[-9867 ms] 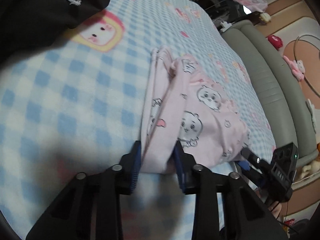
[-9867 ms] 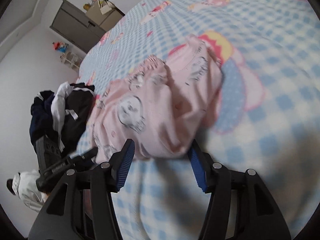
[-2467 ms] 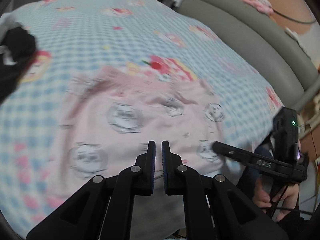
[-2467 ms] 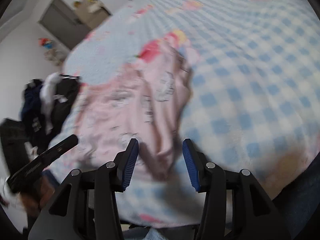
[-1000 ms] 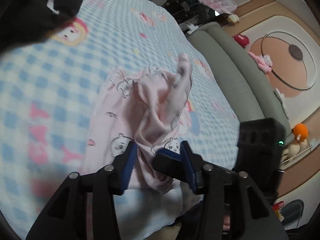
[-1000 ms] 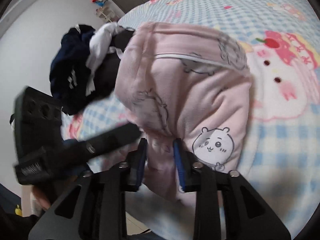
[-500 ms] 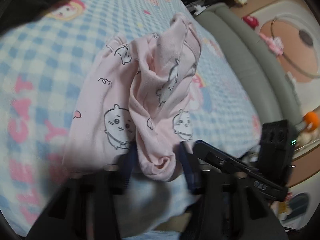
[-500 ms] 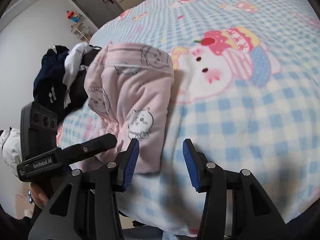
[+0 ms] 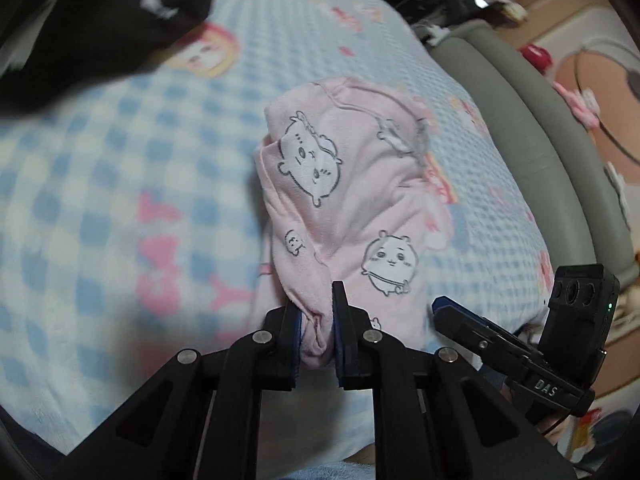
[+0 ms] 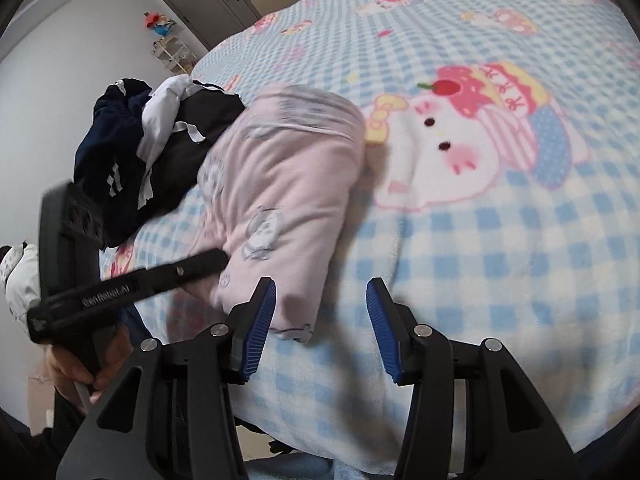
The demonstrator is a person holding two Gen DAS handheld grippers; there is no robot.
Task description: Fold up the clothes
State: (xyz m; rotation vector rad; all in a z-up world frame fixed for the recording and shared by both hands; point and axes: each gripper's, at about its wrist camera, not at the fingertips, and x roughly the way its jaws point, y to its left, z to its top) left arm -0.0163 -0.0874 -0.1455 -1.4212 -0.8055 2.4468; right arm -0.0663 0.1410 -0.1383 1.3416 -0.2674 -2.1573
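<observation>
Pinching a bunched fold of soft fabric, the left gripper (image 9: 316, 332) has its blue-padded jaws drawn narrow around the near end of the pink garment (image 9: 352, 184). That garment is a thin, matte knit printed with outlined white cartoon animals, and it lies gathered into a rounded, lumpy bundle on the bed (image 9: 100, 184), its surface creased with a stitched seam curving over the top. The bed is covered by a fleecy blanket in a blue and white check with pink cartoon figures; the nap looks plush and slightly fuzzy. A heap of dark clothes (image 10: 132, 160), black and navy with white stripes and a white piece tangled in, sits beyond the bundle and touches its far side in the right wrist view. A padded grey bed edge (image 9: 532, 116) runs smooth and curved along the far side of the mattress.

The right gripper (image 10: 320, 320) hangs just above the blanket with its ribbed blue jaws wide apart and nothing between them; the garment's near corner lies just beside its left finger.

Half a second earlier the left jaws stood apart around the cloth, and they have since closed on it. The garment then rose in a tall, loose ridge; it now sits lower and rounder. The right jaws stay open as they were, a little wider.
</observation>
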